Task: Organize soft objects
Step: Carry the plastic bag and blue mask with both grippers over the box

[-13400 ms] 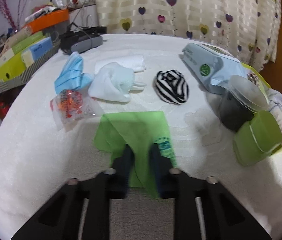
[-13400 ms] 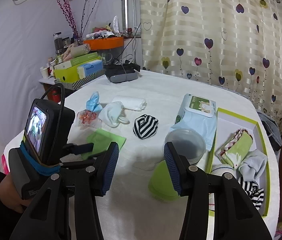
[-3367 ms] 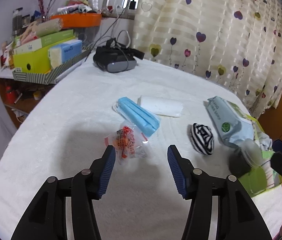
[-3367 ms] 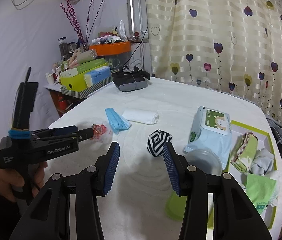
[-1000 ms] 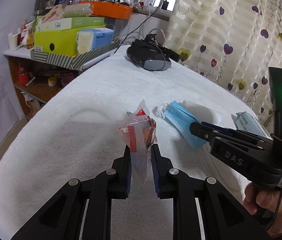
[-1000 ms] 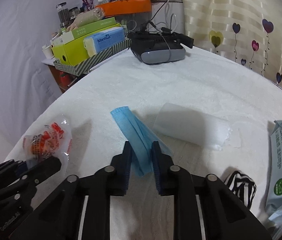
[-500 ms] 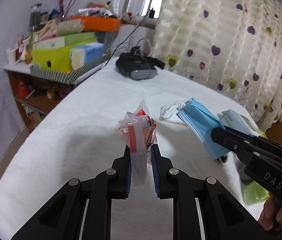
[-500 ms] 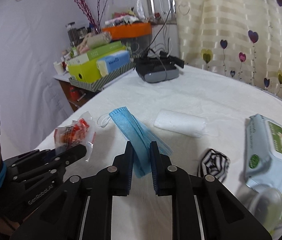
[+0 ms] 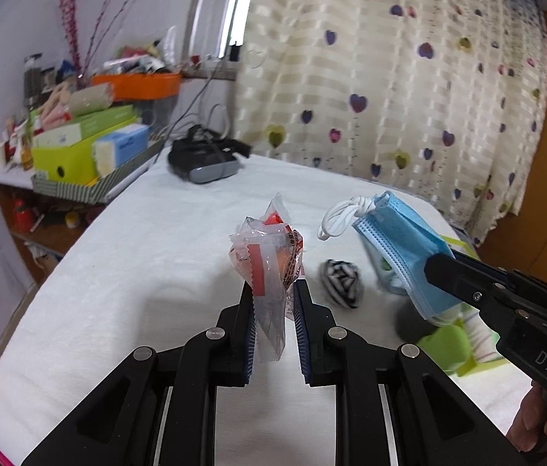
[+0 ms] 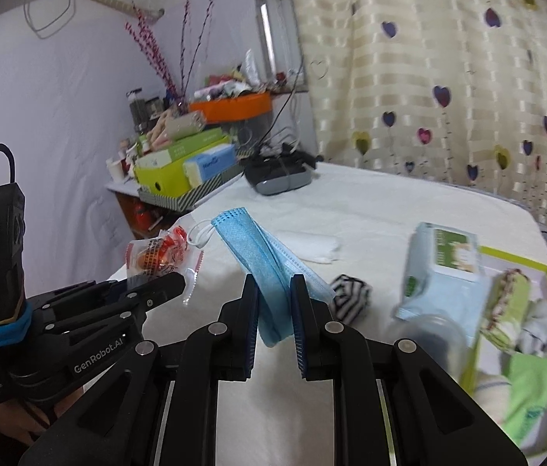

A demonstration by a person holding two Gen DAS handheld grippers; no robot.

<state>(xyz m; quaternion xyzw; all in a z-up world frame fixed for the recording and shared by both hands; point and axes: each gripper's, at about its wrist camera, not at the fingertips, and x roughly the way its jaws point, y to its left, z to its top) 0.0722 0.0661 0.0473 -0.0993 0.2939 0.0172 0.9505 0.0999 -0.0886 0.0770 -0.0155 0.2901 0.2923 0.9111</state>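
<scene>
Holding a crinkly snack packet [image 9: 269, 264] in left gripper [image 9: 272, 310], limp face mask [image 10: 269, 272] pinched mid-fold between right gripper [image 10: 273, 310] pads; both light, floppy, likely slippery.

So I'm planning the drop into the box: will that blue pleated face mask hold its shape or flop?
Probably floppy: the blue pleated face mask sags folded from the right tongs, its white ear loops dangling. It looks light, so it may cling or drift on release.
</scene>
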